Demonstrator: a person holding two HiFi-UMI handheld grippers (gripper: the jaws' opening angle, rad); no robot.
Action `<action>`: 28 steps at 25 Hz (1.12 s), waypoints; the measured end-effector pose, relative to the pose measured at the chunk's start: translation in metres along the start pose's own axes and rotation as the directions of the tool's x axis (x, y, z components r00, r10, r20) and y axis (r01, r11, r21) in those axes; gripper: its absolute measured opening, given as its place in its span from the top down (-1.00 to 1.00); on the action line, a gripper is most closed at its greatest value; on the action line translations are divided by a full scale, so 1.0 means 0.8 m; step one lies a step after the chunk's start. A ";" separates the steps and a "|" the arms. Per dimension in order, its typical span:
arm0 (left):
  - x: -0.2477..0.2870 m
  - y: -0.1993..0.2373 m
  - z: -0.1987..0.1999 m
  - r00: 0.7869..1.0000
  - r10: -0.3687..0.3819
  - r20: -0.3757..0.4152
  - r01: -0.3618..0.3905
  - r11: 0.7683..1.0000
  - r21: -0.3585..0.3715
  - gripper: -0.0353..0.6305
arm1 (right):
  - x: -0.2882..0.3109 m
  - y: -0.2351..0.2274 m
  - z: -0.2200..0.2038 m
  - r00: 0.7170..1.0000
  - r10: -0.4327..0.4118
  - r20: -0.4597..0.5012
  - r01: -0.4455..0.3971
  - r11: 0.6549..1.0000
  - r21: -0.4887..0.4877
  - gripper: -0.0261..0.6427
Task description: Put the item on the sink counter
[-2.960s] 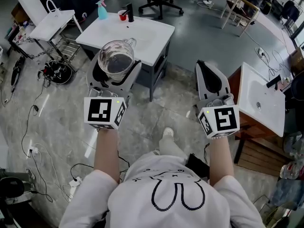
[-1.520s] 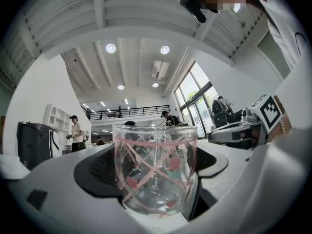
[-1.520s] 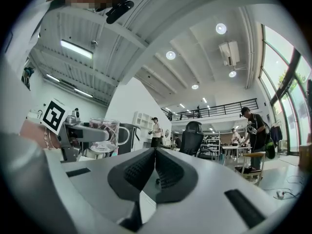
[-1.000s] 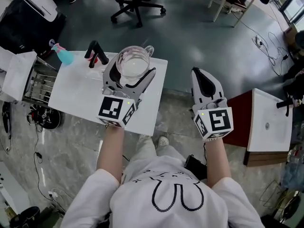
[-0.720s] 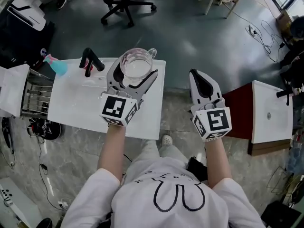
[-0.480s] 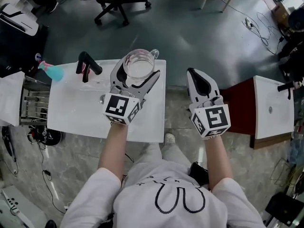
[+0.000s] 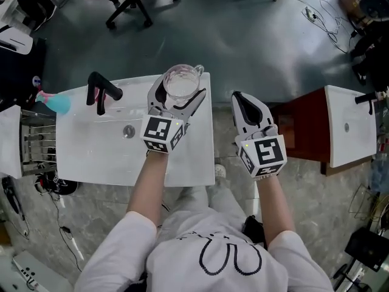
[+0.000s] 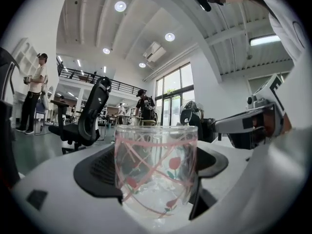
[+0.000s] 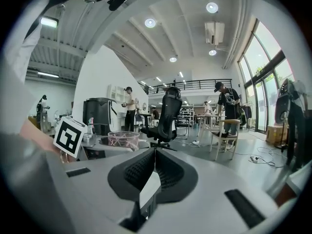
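White sink counter (image 7: 91, 157) with black faucet (image 7: 100, 91) — left gripper (image 7: 181, 90) clamps a clear, pink-patterned glass mug (image 7: 180, 79), upright over the counter's far right corner. Right gripper (image 7: 239, 97) just beside the counter — 2 jaws pressed together, nothing between.
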State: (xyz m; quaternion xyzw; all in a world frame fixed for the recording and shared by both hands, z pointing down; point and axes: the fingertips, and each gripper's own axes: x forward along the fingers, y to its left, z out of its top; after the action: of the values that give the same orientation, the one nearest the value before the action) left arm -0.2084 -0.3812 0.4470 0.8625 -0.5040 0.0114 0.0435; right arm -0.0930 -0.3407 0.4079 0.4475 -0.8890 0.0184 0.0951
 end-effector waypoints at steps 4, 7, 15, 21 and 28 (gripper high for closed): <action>0.018 0.001 -0.031 0.999 -0.020 -0.045 0.019 1.000 -0.015 -0.48 | 0.001 -0.007 -0.015 0.999 -0.027 -0.026 0.027 1.000 0.008 0.83; 0.032 0.000 -0.048 0.997 -0.037 -0.074 0.036 0.999 -0.020 -0.48 | 0.002 -0.016 -0.023 0.998 -0.053 -0.040 0.054 0.998 0.023 0.83; 0.052 0.003 -0.085 0.987 -0.050 -0.150 0.052 0.999 0.010 -0.47 | 0.007 -0.025 -0.039 0.994 -0.086 -0.074 0.088 0.996 0.030 0.83; 0.058 0.004 -0.095 0.987 -0.051 -0.151 0.052 0.999 0.005 -0.48 | 0.005 -0.033 -0.044 0.990 -0.106 -0.093 0.109 0.994 0.026 0.83; 0.063 0.004 -0.110 0.983 -0.061 -0.176 0.062 0.998 0.000 -0.47 | 0.001 -0.033 -0.044 0.987 -0.118 -0.108 0.121 0.992 0.020 0.83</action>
State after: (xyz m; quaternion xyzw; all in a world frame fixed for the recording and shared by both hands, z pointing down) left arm -0.1844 -0.4186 0.5379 0.8733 -0.4715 0.0873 0.0859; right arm -0.0670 -0.3528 0.4411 0.4995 -0.8540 0.0483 0.1373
